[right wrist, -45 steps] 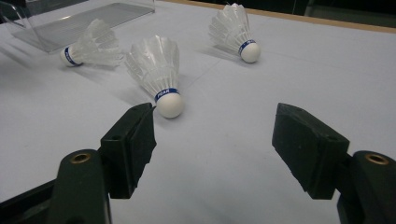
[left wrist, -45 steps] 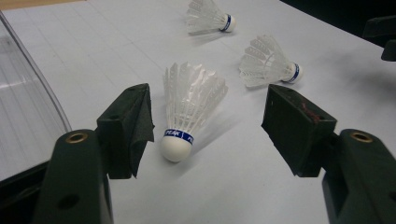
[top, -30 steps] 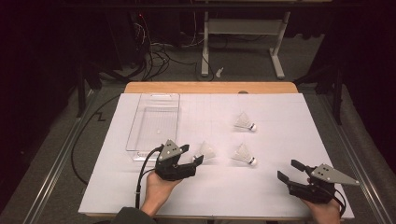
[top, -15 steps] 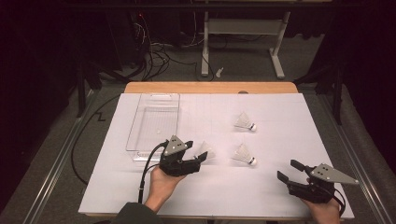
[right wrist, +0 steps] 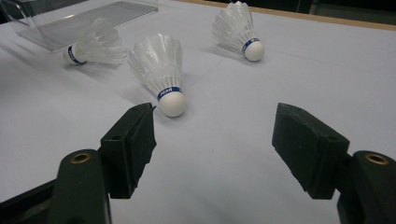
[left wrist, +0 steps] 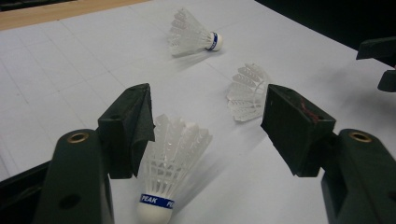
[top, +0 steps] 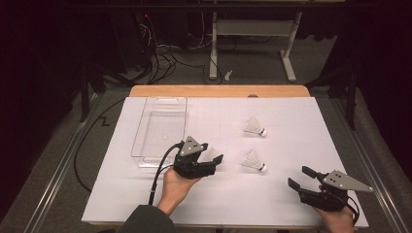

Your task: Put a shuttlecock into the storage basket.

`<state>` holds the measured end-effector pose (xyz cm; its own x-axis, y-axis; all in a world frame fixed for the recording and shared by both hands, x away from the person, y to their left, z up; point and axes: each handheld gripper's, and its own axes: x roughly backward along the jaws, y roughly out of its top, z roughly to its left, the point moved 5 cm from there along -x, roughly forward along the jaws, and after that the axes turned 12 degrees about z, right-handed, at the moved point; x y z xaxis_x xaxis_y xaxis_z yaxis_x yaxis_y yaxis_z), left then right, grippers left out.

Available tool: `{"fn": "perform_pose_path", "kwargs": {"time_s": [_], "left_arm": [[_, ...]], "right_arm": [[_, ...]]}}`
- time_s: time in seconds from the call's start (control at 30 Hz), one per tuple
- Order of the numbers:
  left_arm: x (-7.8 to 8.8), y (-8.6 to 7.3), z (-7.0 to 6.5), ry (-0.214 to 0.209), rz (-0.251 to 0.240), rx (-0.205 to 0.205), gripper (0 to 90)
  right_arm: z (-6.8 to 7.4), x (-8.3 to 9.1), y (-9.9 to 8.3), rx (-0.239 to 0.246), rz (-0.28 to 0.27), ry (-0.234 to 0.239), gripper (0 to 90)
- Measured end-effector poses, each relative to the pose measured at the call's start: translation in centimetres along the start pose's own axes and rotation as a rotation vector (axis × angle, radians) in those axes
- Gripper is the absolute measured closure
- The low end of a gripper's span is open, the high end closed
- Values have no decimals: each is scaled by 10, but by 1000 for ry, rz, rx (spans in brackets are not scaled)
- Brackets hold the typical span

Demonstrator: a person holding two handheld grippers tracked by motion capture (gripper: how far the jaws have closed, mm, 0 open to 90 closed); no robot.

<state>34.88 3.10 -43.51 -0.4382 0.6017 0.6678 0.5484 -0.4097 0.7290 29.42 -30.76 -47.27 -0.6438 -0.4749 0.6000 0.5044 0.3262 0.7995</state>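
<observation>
Three white shuttlecocks lie on the white table sheet [top: 291, 204]. The nearest shuttlecock [left wrist: 172, 161] lies between the spread jaws of my left gripper [left wrist: 208, 100], cork toward the camera and feathers close against the left jaw. In the high view that left gripper [top: 214, 159] is open over this shuttlecock [top: 210, 153]. A second shuttlecock [top: 253, 160] lies just right of it and a third shuttlecock [top: 254, 126] farther back. My right gripper [top: 301, 177] rests open at the front right, empty, facing the second shuttlecock [right wrist: 161, 70].
A clear plastic tray [top: 160, 127] sits at the back left of the sheet, just behind the left gripper, and is empty. The wooden table edge [top: 218, 91] runs along the far side. Cables and a stand lie on the floor beyond.
My left gripper has shifted a little right and forward, bringing its open jaws around the nearest shuttlecock. The right gripper has stayed where it was.
</observation>
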Motion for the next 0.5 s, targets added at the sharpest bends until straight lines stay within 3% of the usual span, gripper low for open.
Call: {"fn": "perform_pose_path", "kwargs": {"time_s": [0.23,0.43,0.5], "left_arm": [[-1,5,-2,4,29,-6,341],[3,9,2,-9,95,47,348],[4,9,3,-3,122,48,355]], "right_arm": [[0,0,0,1,0,2,303],[0,0,0,-1,2,0,304],[0,0,0,-2,2,-1,304]]}}
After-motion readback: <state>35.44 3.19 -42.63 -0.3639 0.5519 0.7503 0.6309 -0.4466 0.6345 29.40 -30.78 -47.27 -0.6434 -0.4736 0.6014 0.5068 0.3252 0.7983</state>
